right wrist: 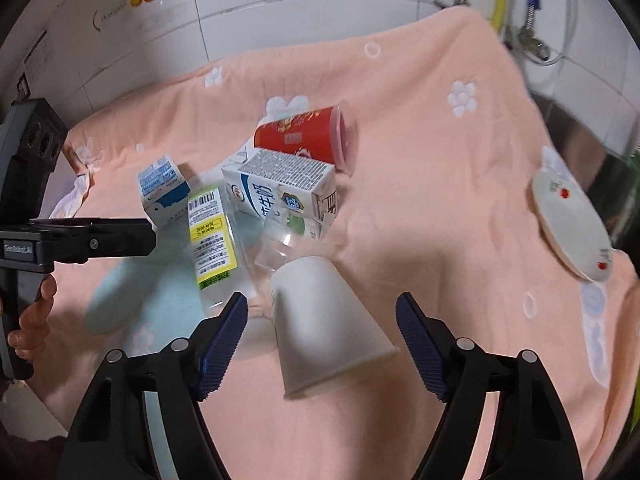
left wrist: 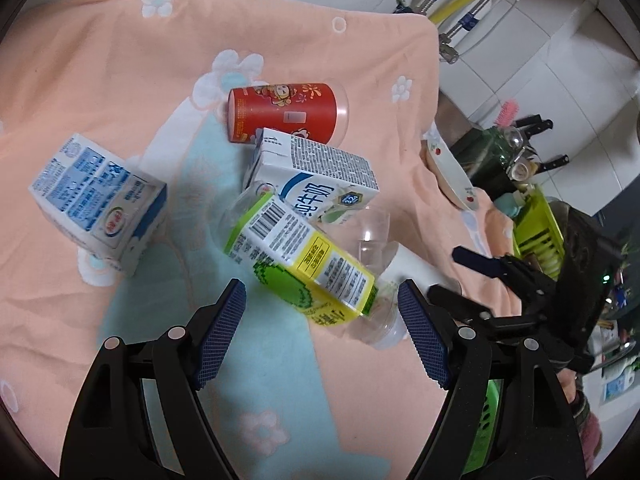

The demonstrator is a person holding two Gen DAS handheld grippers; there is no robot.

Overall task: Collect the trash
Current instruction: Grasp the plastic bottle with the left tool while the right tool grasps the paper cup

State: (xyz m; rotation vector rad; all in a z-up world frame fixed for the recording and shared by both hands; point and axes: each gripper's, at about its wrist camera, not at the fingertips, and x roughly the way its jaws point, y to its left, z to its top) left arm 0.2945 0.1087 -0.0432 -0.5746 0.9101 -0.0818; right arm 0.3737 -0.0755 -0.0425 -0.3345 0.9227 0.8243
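Setting: a peach cloth with white flowers and a pale blue patch covers a surface below a white tiled wall.
Trash pile: several packages lie together near the middle of the cloth.
Red can: on its side at the far end of the pile, touching the white carton.
White carton: a milk box with blue lettering, lying flat between the red can and the clear bottle.
Bottle: clear plastic with a yellow and green label and a barcode, on its side, one end against the white carton.
Blue carton: a small blue and white box, tilted, apart from the pile on its left.
Clear cup: see-through plastic, on its side between the white carton and the paper cup.
Paper cup: white, tipped over, its open mouth toward the right wrist camera.
Left gripper: jaws spread wide, empty, just in front of the bottle, with the bottle's near end between the blue pads.
Right gripper: jaws spread wide, one on each side of the paper cup, not touching it.
Plate: white with red dots, leaning at the cloth's right edge, well apart from the pile.
Right side: a green rack stands beyond the cloth.
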